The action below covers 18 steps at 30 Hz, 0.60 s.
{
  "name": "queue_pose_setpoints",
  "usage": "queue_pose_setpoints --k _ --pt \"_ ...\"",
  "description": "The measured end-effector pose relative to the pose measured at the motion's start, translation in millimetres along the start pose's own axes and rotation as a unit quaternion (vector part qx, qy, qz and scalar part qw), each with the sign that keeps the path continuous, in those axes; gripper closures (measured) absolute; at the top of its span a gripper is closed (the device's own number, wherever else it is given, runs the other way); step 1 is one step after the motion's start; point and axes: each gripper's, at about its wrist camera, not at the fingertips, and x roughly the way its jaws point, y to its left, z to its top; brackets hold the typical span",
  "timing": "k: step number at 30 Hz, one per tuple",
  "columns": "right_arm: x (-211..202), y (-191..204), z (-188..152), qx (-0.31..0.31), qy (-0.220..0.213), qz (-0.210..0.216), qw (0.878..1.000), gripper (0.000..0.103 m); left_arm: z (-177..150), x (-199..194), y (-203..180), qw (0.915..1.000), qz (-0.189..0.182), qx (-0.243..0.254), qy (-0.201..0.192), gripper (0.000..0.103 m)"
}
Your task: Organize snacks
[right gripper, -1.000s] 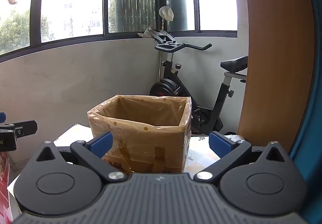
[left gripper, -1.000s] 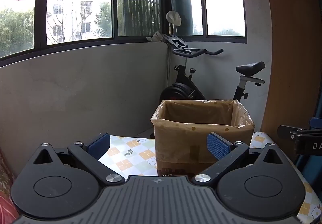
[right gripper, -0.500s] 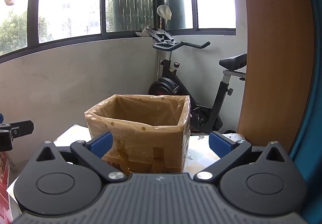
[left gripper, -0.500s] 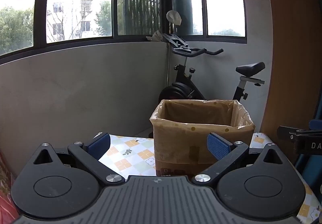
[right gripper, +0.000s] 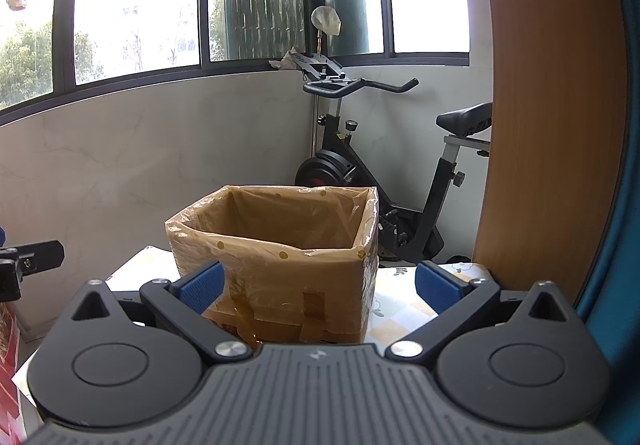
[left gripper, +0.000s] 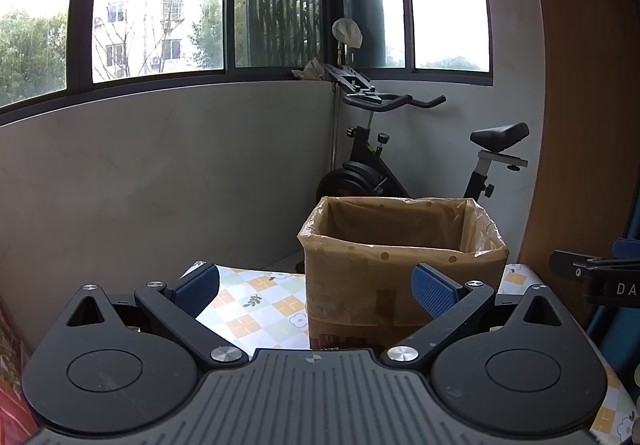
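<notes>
One lined cardboard box [left gripper: 402, 265] sat on the worktop [left gripper: 256, 309]; left gripper [left gripper: 316, 287] and right gripper [right gripper: 318, 283] faced it, fingers spread, empty.

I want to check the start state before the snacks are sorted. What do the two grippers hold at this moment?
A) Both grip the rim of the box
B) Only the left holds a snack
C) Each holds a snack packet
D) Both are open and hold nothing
D: the left gripper and the right gripper have their blue pads spread wide with nothing between them, and the lined cardboard box stands untouched beyond them.
</notes>
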Motion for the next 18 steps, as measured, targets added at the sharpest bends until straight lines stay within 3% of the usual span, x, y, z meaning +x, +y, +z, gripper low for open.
queue_pose_setpoints --k 18 --pt "3.1 -1.7 2.8 0.0 0.001 0.0 1.0 0.0 1.3 -2.2 -1.2 1.0 -0.001 -0.004 0.0 0.0"
